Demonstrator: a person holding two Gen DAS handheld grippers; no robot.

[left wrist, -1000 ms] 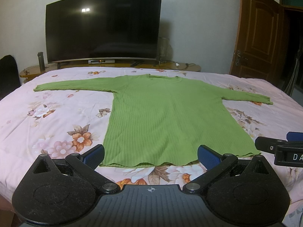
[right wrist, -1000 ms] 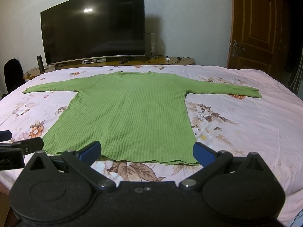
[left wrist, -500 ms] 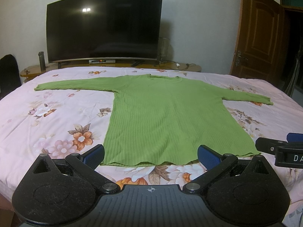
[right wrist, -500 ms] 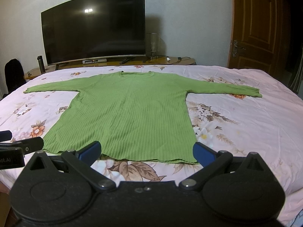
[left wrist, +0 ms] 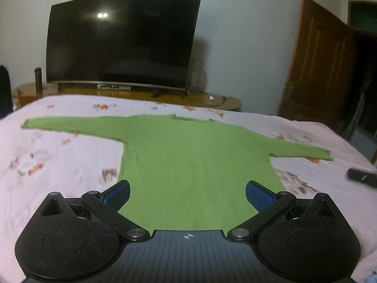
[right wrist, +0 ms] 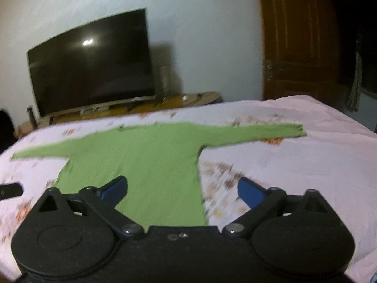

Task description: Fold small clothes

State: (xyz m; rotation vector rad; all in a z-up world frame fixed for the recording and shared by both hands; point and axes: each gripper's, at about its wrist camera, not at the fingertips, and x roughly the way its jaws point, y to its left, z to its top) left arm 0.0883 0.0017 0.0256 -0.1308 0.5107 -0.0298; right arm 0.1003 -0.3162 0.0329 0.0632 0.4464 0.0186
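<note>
A green ribbed long-sleeved sweater (left wrist: 188, 155) lies flat on the bed, front up, both sleeves spread out, neck toward the TV. It also shows in the right wrist view (right wrist: 150, 160). My left gripper (left wrist: 187, 192) is open and empty above the sweater's lower body. My right gripper (right wrist: 182, 189) is open and empty above the sweater's lower right edge. Each gripper's tip shows at the edge of the other's view: the right (left wrist: 361, 178), the left (right wrist: 10, 189). The hem is hidden behind the grippers.
The bed has a pink floral sheet (left wrist: 59, 155). Beyond it a large curved TV (left wrist: 122, 42) stands on a low wooden cabinet (left wrist: 165, 96). A brown wooden door (left wrist: 315, 63) is at the right. A dark bottle (left wrist: 38, 79) stands on the cabinet's left end.
Both grippers have moved forward over the sweater, hiding its hem. The right gripper has tilted and swung rightward. Both stay open.
</note>
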